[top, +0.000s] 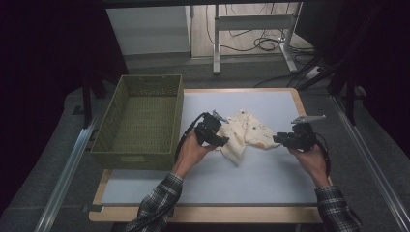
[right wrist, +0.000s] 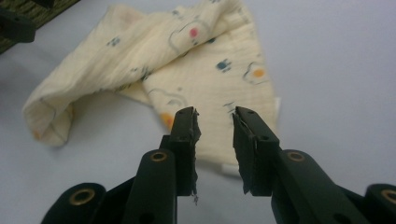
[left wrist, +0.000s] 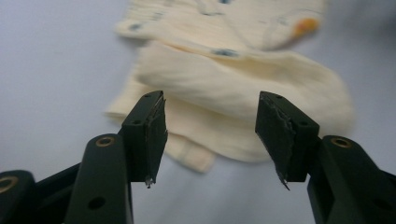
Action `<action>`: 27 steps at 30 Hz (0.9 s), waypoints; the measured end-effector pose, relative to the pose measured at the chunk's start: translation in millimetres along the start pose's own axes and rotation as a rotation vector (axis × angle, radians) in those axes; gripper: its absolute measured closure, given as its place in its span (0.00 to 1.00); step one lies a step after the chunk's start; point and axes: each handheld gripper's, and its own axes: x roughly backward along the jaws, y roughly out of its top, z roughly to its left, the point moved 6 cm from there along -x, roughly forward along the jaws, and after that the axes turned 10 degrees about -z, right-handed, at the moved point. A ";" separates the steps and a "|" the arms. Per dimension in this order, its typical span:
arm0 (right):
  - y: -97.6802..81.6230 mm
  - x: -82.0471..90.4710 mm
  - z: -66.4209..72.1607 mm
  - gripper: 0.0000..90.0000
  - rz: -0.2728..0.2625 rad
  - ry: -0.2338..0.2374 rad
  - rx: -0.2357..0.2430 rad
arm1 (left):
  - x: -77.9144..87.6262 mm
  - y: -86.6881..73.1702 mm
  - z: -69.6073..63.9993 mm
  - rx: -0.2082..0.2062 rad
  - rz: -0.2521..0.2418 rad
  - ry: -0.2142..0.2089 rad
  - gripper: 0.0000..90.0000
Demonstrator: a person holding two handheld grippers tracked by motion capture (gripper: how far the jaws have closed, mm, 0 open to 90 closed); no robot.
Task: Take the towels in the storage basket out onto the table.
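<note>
pale mat (top: pixel 159 188), cloth (top: pixel 244 133) lying rumpled; left gripper (left wrist: pixel 211 135) and right gripper (right wrist: pixel 215 140) open, empty, flanking for regrasp.

Soft, crinkled cream cloth (top: pixel 246 131) with small printed motifs, matt and lightly ribbed. Woven-look olive plastic basket (top: pixel 140 121). Smooth matt pale-grey table (top: pixel 270 179) surface edged in light wood. Matt black plastic hand-held gripper (left wrist: pixel 211 133) pads, frayed.

We find no readable text, labels, brands or numbers anywhere. The cream cloth (right wrist: pixel 205 70) lying just ahead of our tongs carries only small printed pictures: blue, red and orange spots with thin outlines, no letters.
</note>
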 end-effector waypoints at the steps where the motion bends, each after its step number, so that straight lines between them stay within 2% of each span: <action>1: -3.0 -1.1 2.8 0.76 0.004 0.009 0.005 | -1.0 -2.7 -6.7 -0.004 -0.004 -0.016 0.44; 6: -15.4 -4.1 11.8 0.73 0.017 0.030 0.003 | -13.2 -16.3 -36.8 -0.021 0.002 -0.072 0.31; 8: -20.4 -4.5 13.1 0.72 0.026 0.033 0.002 | -23.9 -21.2 -45.1 -0.042 0.018 -0.045 0.24; 10: -24.3 -4.2 14.2 0.71 0.033 0.037 -0.002 | -34.4 -24.9 -49.1 -0.060 0.030 -0.014 0.24; 11: -25.9 -4.2 14.9 0.71 0.032 0.038 -0.003 | -38.5 -26.3 -50.5 -0.073 0.027 0.005 0.26; 12: -27.4 -3.8 15.9 0.71 0.035 0.042 -0.005 | -40.7 -27.3 -51.0 -0.088 0.027 0.021 0.32; 13: -28.4 -3.7 16.5 0.71 0.036 0.042 -0.003 | -43.0 -28.7 -51.2 -0.111 0.028 0.035 0.41; 15: -30.4 -3.8 18.6 0.71 0.035 0.041 0.002 | -43.2 -28.9 -50.3 -0.109 0.019 0.019 0.64; 17: -30.5 -4.7 20.2 0.72 0.032 0.047 0.005 | -38.7 -26.3 -43.7 -0.102 0.012 0.029 0.83; 18: -30.1 -5.1 21.0 0.72 0.033 0.052 0.007 | -35.2 -23.8 -38.9 -0.087 0.001 0.032 0.89; 19: -29.2 -6.1 22.3 0.72 0.029 0.055 0.008 | -29.7 -20.6 -31.2 -0.064 -0.003 0.032 0.92; 21: -26.2 -10.8 26.1 0.72 0.021 0.069 0.012 | -21.4 -15.9 -19.6 -0.046 -0.010 0.050 0.93; 24: -23.1 -22.3 32.8 0.74 0.041 0.080 0.027 | -9.3 -7.9 2.8 -0.034 -0.005 0.104 0.93; 27: -18.2 -37.7 40.2 0.77 0.048 0.104 0.031 | -3.9 -1.3 21.2 -0.036 0.012 0.146 0.93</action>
